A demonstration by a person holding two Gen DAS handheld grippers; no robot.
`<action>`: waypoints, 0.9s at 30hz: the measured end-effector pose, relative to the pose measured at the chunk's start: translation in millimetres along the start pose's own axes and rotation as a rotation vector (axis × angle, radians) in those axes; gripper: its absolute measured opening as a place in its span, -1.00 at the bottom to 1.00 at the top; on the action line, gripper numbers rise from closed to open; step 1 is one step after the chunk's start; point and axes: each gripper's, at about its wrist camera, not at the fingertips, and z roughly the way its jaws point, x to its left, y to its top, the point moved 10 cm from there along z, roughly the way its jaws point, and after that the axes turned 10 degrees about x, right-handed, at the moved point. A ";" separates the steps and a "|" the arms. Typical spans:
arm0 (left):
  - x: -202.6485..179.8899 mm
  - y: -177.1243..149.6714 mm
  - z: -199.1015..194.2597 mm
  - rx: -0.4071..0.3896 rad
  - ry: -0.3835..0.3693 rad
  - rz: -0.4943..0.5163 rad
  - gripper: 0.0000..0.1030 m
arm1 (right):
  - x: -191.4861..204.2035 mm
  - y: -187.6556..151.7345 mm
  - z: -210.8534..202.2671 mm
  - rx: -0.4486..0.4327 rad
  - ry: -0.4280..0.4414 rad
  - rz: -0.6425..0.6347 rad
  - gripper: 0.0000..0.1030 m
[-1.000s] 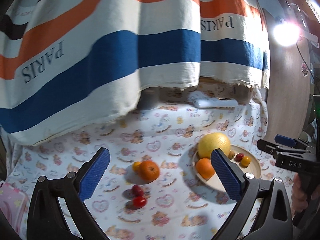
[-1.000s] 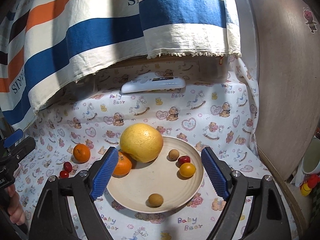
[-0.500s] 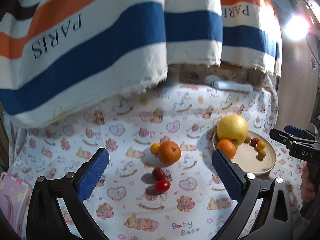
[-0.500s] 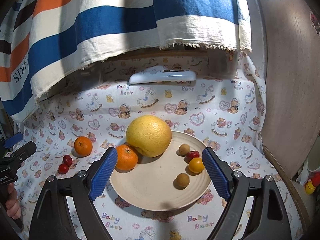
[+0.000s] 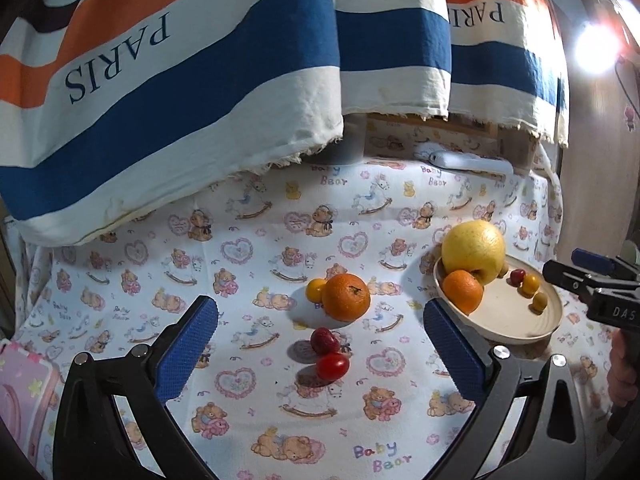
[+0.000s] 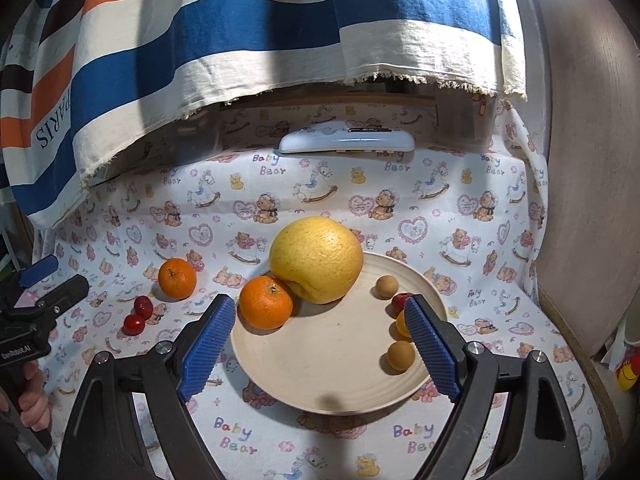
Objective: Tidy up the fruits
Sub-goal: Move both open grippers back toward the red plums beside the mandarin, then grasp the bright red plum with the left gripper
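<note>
A cream plate (image 6: 340,364) (image 5: 508,320) holds a big yellow pomelo (image 6: 316,260) (image 5: 473,250), an orange (image 6: 265,307) (image 5: 462,291) and several small fruits (image 6: 400,355). On the cloth lie another orange (image 5: 346,297) (image 6: 177,278), a small yellow fruit (image 5: 315,290) and two red cherry tomatoes (image 5: 332,365) (image 6: 134,323). My left gripper (image 5: 320,340) is open and empty, just short of the tomatoes. My right gripper (image 6: 320,344) is open and empty above the plate.
A striped "PARIS" cloth (image 5: 200,80) hangs over the back of the table. A white remote (image 6: 346,142) lies at the back. A wooden panel (image 6: 592,160) stands at the right. A pink item (image 5: 20,396) sits at the left edge.
My left gripper has swung left and closer to the loose orange and tomatoes. My right gripper has come closer over the plate; a small brown fruit has rolled to the right on it.
</note>
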 end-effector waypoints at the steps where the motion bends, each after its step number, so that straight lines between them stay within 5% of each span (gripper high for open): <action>1: -0.7 -0.3 0.8 0.005 -0.006 0.001 0.98 | 1.0 -0.1 -0.4 0.000 0.001 0.001 0.70; 5: 2.9 -4.3 13.5 0.072 -0.023 -0.021 0.91 | 7.3 -1.5 0.1 0.006 0.003 -0.016 0.70; 10: 8.4 -17.9 36.0 0.192 -0.099 -0.093 0.47 | 13.1 -5.7 4.6 0.029 0.011 -0.030 0.70; 16: 8.5 -27.1 50.4 0.242 -0.110 -0.102 0.28 | 16.1 -10.0 6.3 0.073 0.038 -0.004 0.70; 27: 10.0 -48.6 76.6 0.402 -0.242 -0.207 -0.20 | 41.1 -16.2 22.1 0.189 0.045 -0.016 0.70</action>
